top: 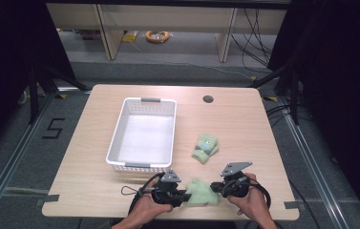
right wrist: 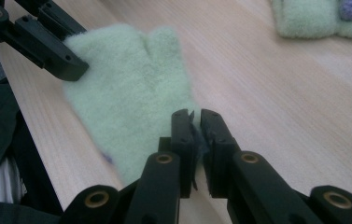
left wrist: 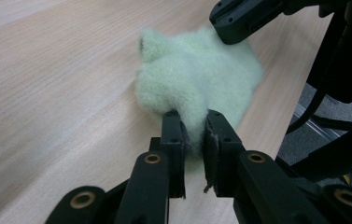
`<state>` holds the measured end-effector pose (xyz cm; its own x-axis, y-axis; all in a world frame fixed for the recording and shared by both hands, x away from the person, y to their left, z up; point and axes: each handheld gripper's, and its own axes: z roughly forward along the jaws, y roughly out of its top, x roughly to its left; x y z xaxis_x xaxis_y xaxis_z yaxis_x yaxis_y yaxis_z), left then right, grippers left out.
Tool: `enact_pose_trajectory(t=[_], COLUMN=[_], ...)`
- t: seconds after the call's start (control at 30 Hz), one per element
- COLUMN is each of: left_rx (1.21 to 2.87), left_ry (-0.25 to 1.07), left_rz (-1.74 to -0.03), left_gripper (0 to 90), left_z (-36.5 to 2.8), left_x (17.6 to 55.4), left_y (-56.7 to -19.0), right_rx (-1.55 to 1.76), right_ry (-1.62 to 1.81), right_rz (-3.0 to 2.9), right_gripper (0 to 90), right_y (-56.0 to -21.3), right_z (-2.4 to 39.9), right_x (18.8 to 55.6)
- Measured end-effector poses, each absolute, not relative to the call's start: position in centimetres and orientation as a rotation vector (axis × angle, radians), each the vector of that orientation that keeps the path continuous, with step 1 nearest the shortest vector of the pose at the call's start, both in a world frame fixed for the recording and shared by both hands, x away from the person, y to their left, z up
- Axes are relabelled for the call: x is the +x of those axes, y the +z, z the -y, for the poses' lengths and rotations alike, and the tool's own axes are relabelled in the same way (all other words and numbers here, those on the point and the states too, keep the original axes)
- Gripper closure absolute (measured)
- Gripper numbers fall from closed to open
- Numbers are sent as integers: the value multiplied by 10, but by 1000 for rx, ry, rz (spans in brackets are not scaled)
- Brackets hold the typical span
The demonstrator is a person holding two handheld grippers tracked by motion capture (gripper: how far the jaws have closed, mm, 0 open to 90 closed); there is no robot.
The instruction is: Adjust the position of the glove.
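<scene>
A pale green fleecy mitten (top: 201,193) lies near the table's front edge, stretched between both grippers. My left gripper (top: 183,193) is shut on one end of it; in the left gripper view the fleece (left wrist: 197,74) bunches up between the two pads (left wrist: 193,116). The right gripper (top: 214,187) pinches the opposite edge, its jaws nearly together on a thin bit of the fabric (right wrist: 131,93) at the tips (right wrist: 196,114). Each gripper view also shows the other gripper's jaw on the far side of the mitten.
A white perforated basket (top: 142,101) stands left of the table's middle. A second green mitten (top: 205,148), folded and with a blue patch, lies to its right. A round cable hole (top: 208,99) sits near the far edge. The front edge is close behind both hands.
</scene>
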<state>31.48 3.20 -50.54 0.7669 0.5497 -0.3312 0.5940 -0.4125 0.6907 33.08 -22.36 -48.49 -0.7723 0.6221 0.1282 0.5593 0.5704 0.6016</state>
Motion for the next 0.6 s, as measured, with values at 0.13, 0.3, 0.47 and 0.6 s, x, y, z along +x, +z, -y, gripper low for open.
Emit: enact_pose_trajectory(t=[0.13,0.3,0.47,0.6], left_rx=[2107,2132,2102,2078], left_ry=[-63,-34,31,44], left_rz=[-858,-864,-862,-862], left_gripper=[734,549,454,417], left_z=[-32,-37,-49,-61], left_x=[315,314,306,299], left_y=[-505,-502,-488,-480], right_rx=[1008,1026,1030,1007], right_ry=[976,968,1004,1027], right_rz=[-2700,-2688,-2609,-2572], right_gripper=[844,779,657,593], right_y=[-487,-488,-477,-469], right_z=[223,223,228,231], right_x=[331,331,333,338])
